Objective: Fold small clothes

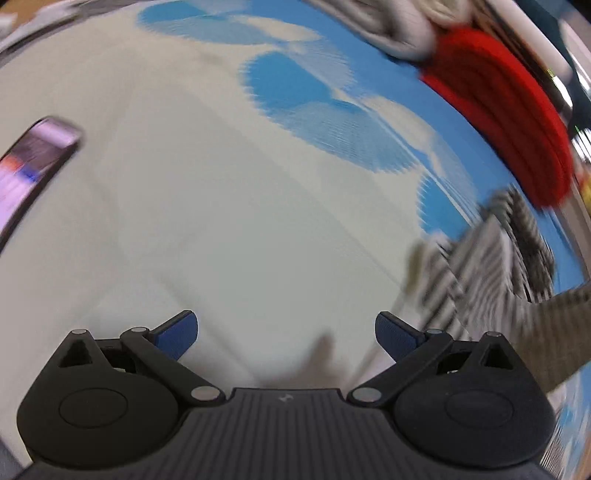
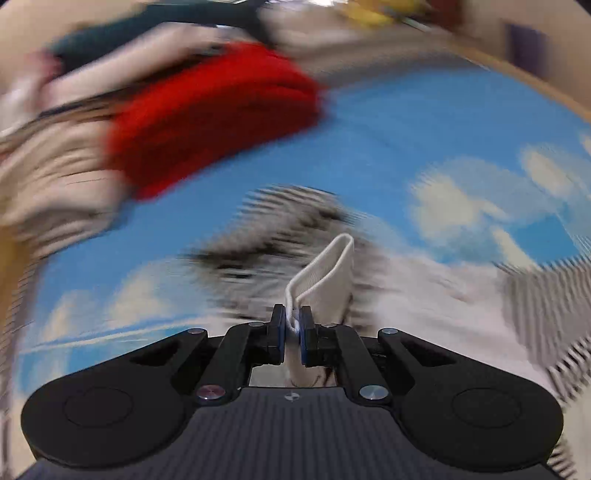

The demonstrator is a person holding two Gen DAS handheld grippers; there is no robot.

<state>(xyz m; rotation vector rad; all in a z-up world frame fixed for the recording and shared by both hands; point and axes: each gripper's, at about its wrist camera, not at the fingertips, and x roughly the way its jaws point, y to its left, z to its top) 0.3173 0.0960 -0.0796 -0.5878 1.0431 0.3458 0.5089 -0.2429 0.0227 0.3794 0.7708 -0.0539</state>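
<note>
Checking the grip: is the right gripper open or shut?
Shut: the right gripper pinches a white cloth band between its fingers.

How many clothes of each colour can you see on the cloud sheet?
Red: 1, the red garment
Black-and-white striped: 1, the striped garment
White: 1, the white cloth pinched in the right gripper
Beige or grey: a blurred pile, counted as 1
Total: 4

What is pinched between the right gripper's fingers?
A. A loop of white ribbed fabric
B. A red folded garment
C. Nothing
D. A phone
A: in the right wrist view the right gripper is shut on a white ribbed fabric loop standing up between its pads.
</note>
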